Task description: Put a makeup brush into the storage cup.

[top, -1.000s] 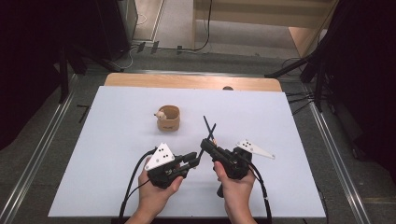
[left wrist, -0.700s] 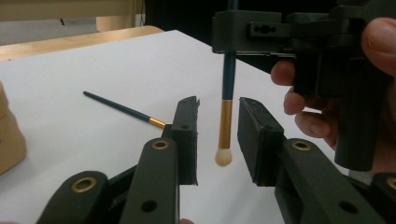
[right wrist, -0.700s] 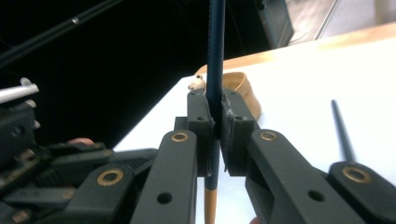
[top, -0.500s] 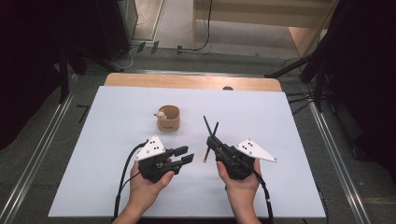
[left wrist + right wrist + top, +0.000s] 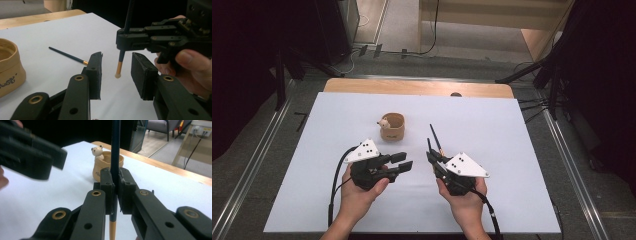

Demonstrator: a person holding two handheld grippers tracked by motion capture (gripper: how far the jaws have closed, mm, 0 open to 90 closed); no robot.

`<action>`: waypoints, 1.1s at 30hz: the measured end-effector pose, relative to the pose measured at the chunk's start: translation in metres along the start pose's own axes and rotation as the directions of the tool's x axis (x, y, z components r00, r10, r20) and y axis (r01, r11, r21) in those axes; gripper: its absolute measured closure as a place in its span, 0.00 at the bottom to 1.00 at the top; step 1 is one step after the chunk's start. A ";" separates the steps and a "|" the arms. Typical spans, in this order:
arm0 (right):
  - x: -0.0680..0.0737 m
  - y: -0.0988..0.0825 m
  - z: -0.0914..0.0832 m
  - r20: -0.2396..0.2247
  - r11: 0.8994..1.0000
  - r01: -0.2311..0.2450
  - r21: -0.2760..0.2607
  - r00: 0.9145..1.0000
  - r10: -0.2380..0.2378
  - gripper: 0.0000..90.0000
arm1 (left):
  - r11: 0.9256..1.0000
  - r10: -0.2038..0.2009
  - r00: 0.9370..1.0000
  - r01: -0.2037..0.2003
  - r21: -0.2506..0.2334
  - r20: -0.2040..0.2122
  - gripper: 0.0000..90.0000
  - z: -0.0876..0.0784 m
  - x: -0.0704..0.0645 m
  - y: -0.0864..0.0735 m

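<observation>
My right gripper (image 5: 431, 156) (image 5: 115, 171) is shut on a thin dark stick (image 5: 115, 147) with a tan lower end (image 5: 119, 65), holding it upright just above the white table. A second dark stick (image 5: 435, 136) (image 5: 66, 55) with a gold band lies flat on the table just beyond it. My left gripper (image 5: 398, 163) (image 5: 116, 56) hovers to the left of the right one. Its jaws have just been opening, and nothing is between them. A tan cup (image 5: 392, 127) (image 5: 97, 173) with a small bear figure (image 5: 97, 151) stands farther back.
The white tabletop (image 5: 512, 130) ends at a wooden strip (image 5: 412, 87) along the far edge. Metal rails (image 5: 257, 165) run along both sides on the floor. Each gripper trails a black cable (image 5: 334, 175) toward the near edge.
My left gripper has pulled away to the left from the right gripper and the stick, and its jaws have spread apart. The right gripper has stayed put with the stick.
</observation>
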State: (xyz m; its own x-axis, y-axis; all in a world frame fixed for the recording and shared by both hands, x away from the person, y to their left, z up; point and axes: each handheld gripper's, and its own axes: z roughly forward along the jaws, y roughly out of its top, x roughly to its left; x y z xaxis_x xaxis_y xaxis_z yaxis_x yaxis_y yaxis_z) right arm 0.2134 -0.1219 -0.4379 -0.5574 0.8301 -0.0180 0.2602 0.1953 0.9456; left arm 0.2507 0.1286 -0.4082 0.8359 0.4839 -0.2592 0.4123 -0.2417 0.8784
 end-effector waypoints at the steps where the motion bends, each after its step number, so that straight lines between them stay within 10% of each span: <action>1: 0.000 0.000 0.000 0.000 1.000 0.000 0.000 1.000 0.000 0.95 | 1.000 0.000 1.000 0.000 0.000 0.000 0.69 0.000 0.000 0.000; 15: 0.014 -0.002 0.010 -0.005 0.963 0.251 0.095 0.968 -0.252 0.95 | 0.997 -0.017 1.000 0.018 0.075 -0.016 0.67 -0.006 0.000 0.010; 22: 0.024 -0.003 0.015 -0.022 0.904 0.406 0.133 0.913 -0.407 0.95 | 0.993 -0.049 0.998 0.052 0.106 -0.032 0.68 -0.008 0.003 0.012; 30: 0.033 -0.006 0.019 -0.029 0.864 0.478 0.159 0.877 -0.480 0.95 | 0.987 -0.066 0.998 0.069 0.148 -0.024 0.70 -0.006 0.002 0.014; 33: 0.039 -0.008 0.020 -0.026 0.828 0.536 0.165 0.842 -0.539 0.95 | 0.982 -0.080 0.997 0.082 0.173 -0.021 0.74 -0.005 0.001 0.014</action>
State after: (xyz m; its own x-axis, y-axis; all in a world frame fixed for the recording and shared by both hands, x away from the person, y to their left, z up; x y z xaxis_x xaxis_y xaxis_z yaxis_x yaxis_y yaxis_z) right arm 0.2051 -0.0803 -0.4524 -0.6300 0.5797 -0.5167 0.0469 0.6925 0.7198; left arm 0.2558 0.1301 -0.3946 0.7925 0.5192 -0.3200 0.5360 -0.3428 0.7715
